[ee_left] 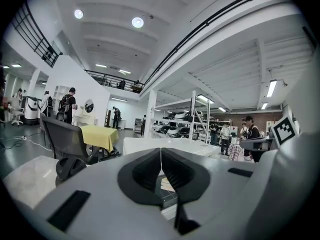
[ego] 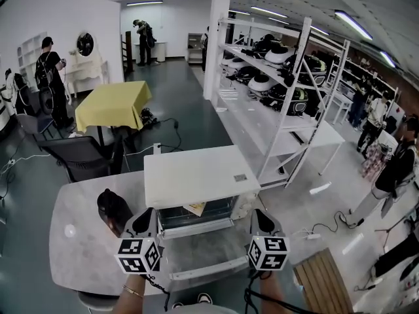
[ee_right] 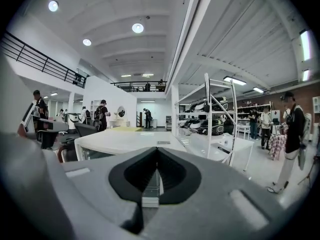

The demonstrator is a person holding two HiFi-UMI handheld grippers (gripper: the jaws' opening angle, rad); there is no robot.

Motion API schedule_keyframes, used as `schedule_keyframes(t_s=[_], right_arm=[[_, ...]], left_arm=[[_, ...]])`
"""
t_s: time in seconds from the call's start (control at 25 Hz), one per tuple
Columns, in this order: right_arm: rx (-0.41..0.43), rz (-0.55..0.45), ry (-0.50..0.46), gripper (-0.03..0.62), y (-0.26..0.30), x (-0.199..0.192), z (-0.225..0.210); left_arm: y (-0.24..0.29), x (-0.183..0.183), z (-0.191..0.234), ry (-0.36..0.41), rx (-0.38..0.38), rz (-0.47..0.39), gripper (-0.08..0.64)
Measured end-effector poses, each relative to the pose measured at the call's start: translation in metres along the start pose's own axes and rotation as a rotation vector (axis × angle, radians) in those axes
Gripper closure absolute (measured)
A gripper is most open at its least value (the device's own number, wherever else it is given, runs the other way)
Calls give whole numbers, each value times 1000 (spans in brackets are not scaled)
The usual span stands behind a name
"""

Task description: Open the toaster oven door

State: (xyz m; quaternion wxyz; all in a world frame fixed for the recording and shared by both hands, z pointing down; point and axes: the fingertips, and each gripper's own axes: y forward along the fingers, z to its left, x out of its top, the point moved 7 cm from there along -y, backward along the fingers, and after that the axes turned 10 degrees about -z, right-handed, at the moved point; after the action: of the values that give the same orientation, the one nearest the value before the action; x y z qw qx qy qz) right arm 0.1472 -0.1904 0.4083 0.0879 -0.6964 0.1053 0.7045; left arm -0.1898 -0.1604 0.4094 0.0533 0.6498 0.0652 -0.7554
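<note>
The white toaster oven [ego: 196, 175] stands on the grey table [ego: 82, 247] right in front of me. Its glass door [ego: 204, 250] hangs folded down toward me, with the white handle [ego: 209, 271] at the near edge and the dark cavity [ego: 196, 213] showing. My left gripper [ego: 142, 217] is at the oven's left front corner and my right gripper [ego: 261, 218] at its right front corner. Both are shut with nothing held. In the left gripper view, the left gripper [ee_left: 161, 152] shows its jaws pressed together; so does the right gripper [ee_right: 158, 151] in its own view, beside the oven top [ee_right: 125, 140].
A black cap-like object [ego: 112, 208] lies on the table left of the oven. Behind are a dark office chair [ego: 82, 156], a yellow-covered table [ego: 111, 103] and white shelving [ego: 288, 77]. A wooden bench [ego: 324, 280] sits at my right. People stand around the hall.
</note>
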Motion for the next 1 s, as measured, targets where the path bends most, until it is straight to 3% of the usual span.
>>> schedule_keyframes(t_s=[1.0], right_arm=[[-35, 23, -2, 586, -15, -2, 1]], left_arm=[[-12, -10, -1, 3, 10, 39, 552]])
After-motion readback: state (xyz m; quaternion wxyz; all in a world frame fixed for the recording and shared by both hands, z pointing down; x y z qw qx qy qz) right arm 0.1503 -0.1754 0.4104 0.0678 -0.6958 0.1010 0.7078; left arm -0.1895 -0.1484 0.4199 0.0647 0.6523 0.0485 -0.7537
